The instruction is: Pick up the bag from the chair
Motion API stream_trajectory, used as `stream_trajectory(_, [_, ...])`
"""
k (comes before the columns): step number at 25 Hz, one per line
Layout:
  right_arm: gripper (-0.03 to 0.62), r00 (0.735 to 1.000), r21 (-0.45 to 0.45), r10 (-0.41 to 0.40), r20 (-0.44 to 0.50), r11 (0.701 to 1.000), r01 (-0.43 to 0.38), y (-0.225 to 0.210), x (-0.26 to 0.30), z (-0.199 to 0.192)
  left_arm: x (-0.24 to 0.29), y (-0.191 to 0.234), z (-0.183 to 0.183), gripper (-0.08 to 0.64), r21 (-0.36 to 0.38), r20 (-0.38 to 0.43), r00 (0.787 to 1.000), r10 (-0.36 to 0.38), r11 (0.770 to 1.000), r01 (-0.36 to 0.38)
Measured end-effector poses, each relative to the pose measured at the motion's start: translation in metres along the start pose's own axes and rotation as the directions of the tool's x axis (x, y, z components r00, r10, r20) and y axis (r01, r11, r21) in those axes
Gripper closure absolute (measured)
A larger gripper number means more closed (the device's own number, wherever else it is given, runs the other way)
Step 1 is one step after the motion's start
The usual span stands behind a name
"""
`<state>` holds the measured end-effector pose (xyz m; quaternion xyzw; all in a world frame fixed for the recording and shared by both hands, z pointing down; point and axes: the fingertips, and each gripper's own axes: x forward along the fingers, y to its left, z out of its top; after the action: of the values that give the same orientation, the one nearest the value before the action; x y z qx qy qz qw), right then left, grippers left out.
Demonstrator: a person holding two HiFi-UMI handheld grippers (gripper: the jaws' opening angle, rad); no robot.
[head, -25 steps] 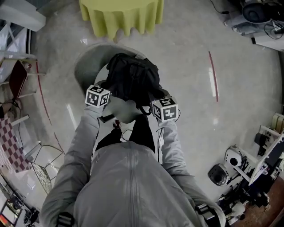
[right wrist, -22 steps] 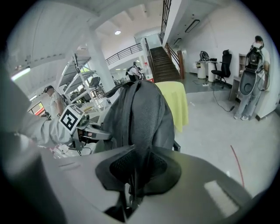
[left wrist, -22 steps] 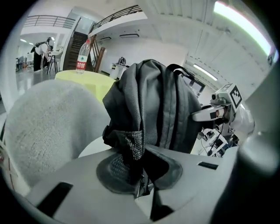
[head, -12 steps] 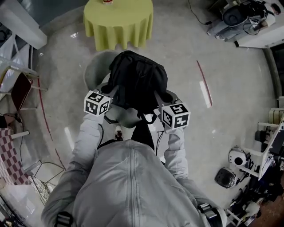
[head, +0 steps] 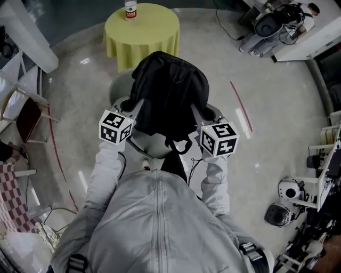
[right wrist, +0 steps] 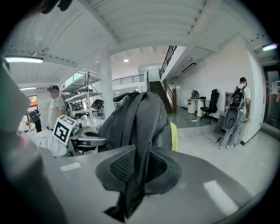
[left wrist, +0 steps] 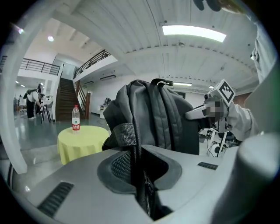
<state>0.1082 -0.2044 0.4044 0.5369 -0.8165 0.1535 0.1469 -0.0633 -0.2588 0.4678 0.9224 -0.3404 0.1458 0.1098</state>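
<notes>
Pinching the bag [head: 170,90] by thin fabric, left gripper [head: 134,108] and right gripper [head: 197,111] were both clamped on it; slipping fabric could've dropped it.

Over one second the black bag [head: 170,90] rises towards the head camera and looms larger above the grey chair [head: 118,91], as the left gripper [head: 132,108] and right gripper [head: 199,113] climb and spread wider apart; the yellow tabletop [head: 144,29] slides fully into view, a bottle [head: 130,9] appearing on it
</notes>
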Motion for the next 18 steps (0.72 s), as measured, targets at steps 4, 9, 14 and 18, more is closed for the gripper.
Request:
stream_trajectory(4, [0.549,0.999,-0.014,-0.030,0.028,0.999,0.030,0.012,-0.024,0.015,-0.024,-0.013,0.025,0.520,0.055,0.032,0.999,-0.006,0.998,0.005])
stream_trajectory(9, [0.549,0.995,-0.058,-0.047,0.087,0.997,0.052,0.027,-0.055,0.038,-0.048,-0.030,0.052,0.520,0.097,0.068,0.998,-0.013,0.995,0.007])
stream_trajectory(14, [0.549,0.990,-0.088,-0.055,0.127,0.994,0.066,0.038,-0.080,0.054,-0.069,-0.044,0.073,0.520,0.130,0.110,0.994,-0.020,0.992,0.006])
stream_trajectory(18, [0.549,0.988,-0.103,-0.049,0.144,0.993,0.064,0.046,-0.090,0.061,-0.081,-0.048,0.081,0.520,0.142,0.133,0.991,-0.015,0.990,-0.004])
